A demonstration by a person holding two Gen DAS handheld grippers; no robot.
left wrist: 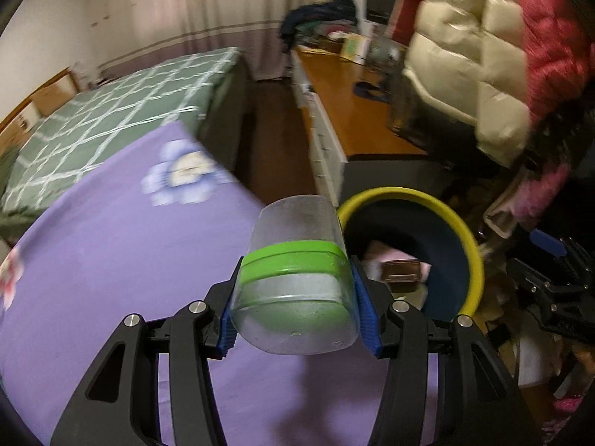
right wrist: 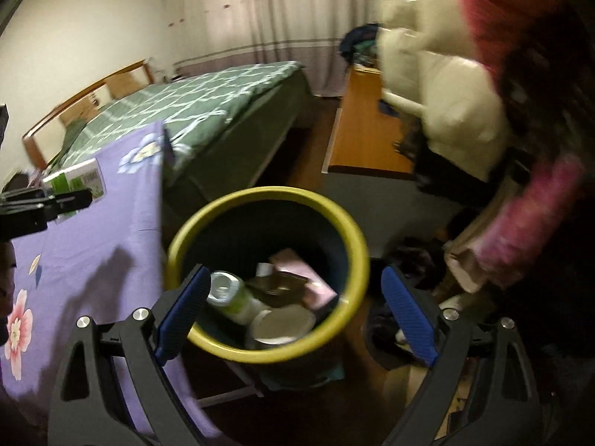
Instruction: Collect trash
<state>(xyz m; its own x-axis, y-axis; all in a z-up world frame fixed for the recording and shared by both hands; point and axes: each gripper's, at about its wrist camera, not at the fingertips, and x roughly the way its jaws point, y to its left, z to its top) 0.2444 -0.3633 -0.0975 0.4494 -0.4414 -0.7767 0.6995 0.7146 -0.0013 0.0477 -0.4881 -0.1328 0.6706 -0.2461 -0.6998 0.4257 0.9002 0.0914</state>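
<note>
My left gripper (left wrist: 297, 316) is shut on a clear plastic tub with a green band (left wrist: 293, 278), held above the purple cloth just left of the bin. The bin (left wrist: 409, 192) is dark with a yellow rim. My right gripper (right wrist: 295, 316) hangs open over the bin's (right wrist: 267, 190) mouth with nothing between its blue pads (right wrist: 409, 316). Inside lie a green-labelled bottle (right wrist: 234, 297), a round tub (right wrist: 282, 325), a pink packet (right wrist: 312, 278) and a dark box (right wrist: 279, 282). The right wrist view catches the left gripper with the tub (right wrist: 74, 182) at the far left.
A table under a purple flowered cloth (left wrist: 111, 260) stands left of the bin. Behind it is a bed with a green checked cover (left wrist: 122, 111). A wooden desk (left wrist: 353, 111) runs along the right, with cream and pink padded jackets (left wrist: 483, 55) hanging over it.
</note>
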